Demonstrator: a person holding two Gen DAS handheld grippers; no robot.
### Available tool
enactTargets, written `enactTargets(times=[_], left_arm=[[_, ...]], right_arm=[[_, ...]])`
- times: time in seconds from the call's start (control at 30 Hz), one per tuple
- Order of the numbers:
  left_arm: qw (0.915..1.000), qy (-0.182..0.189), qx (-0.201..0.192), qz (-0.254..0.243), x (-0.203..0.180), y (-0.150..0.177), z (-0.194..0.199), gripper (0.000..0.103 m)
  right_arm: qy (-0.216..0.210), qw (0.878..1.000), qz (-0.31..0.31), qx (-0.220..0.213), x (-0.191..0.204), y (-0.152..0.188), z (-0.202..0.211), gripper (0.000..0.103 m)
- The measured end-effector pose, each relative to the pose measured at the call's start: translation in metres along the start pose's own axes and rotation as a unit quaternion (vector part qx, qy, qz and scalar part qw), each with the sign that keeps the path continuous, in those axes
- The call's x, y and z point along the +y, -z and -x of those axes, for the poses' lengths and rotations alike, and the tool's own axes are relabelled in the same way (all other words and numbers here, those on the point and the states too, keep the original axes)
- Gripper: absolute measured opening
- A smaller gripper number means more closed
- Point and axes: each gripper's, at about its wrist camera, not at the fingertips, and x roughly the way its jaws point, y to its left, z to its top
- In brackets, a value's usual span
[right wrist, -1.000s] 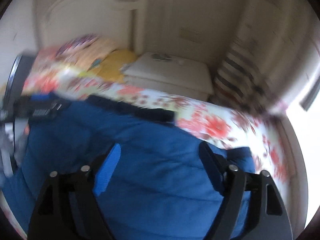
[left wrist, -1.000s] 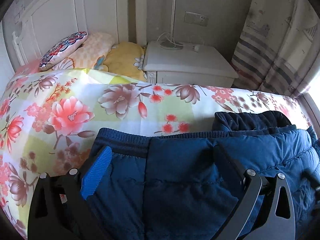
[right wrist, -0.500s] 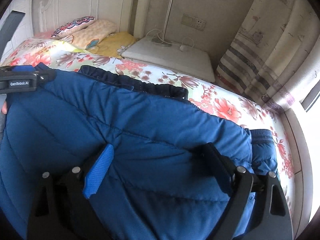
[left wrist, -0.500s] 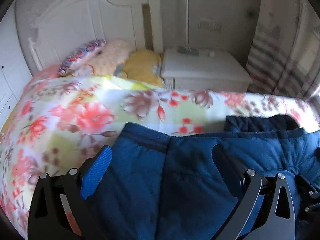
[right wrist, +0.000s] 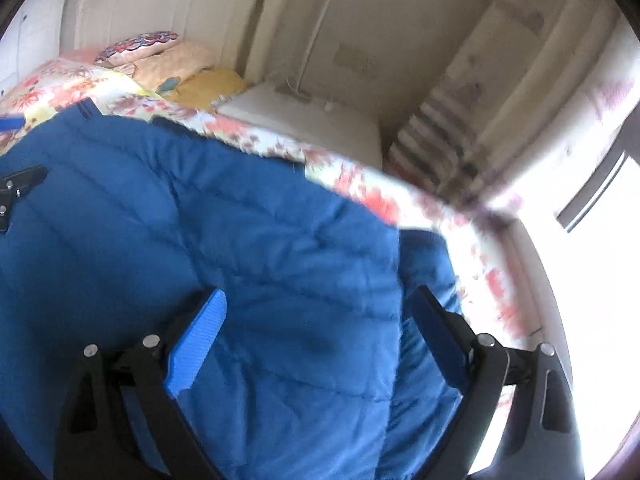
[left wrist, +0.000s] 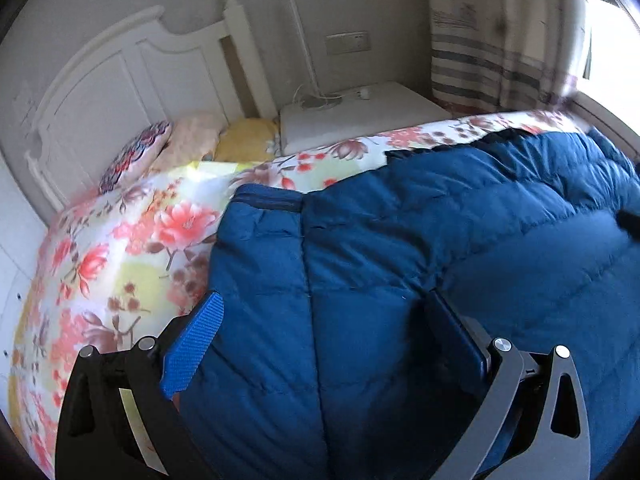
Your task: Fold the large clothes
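The fingers [left wrist: 192, 344] of the left gripper [left wrist: 320, 312] are spread wide over the blue padded jacket [left wrist: 400, 240], with no fabric pinched. The right gripper [right wrist: 316, 312] is likewise held apart, its jaws having just been opening, the jacket lying beneath and between them but not clamped. The jacket is spread on the floral bedspread [left wrist: 120, 248], its far hem near the bed's far edge. Bare bedspread is left to the left in the left wrist view, up to the pillows [left wrist: 188, 144] and headboard [left wrist: 100, 92]. Only the right wrist view shows the jacket's right edge [right wrist: 396, 280], a strip of bedspread and the bright window [right wrist: 592, 240] beyond. The nightstand [left wrist: 360, 112] and curtain [left wrist: 500, 40] are seen far off.
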Motion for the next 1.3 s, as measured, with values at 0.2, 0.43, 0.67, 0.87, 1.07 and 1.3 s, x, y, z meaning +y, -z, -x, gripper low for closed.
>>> enactTargets(times=[0.2, 0.43, 0.67, 0.87, 1.07, 1.3], left_arm=[[0.9995, 0.013, 0.002, 0.028, 0.008, 0.006, -0.004, 0.099], [0.9984, 0.003, 0.007, 0.056, 0.017, 0.009, -0.003, 0.099], [0.9955, -0.084, -0.015, 0.042, 0.004, 0.008, 0.015, 0.099], [0.9966, -0.012, -0.069, 0.045, -0.041, 0.014, 0.074, 0.099], [0.9993, 0.006, -0.037, 0.003, -0.083, 0.027, 0.066, 0.099], [0.9990, 0.006, -0.027, 0.035, -0.071, 0.040, 0.064, 0.099]], right_arm=[[-0.009, 0.999, -0.034, 0.000, -0.011, 0.005, -0.013, 0.097], [0.000, 0.999, -0.035, -0.011, -0.010, 0.009, -0.009, 0.097], [0.013, 0.999, -0.030, -0.014, -0.007, 0.009, -0.007, 0.097], [0.026, 0.999, -0.023, -0.018, -0.003, 0.009, -0.003, 0.098], [0.012, 0.999, 0.001, -0.047, 0.019, 0.018, 0.051, 0.098], [-0.101, 0.993, -0.060, -0.029, 0.024, 0.065, 0.048, 0.100]])
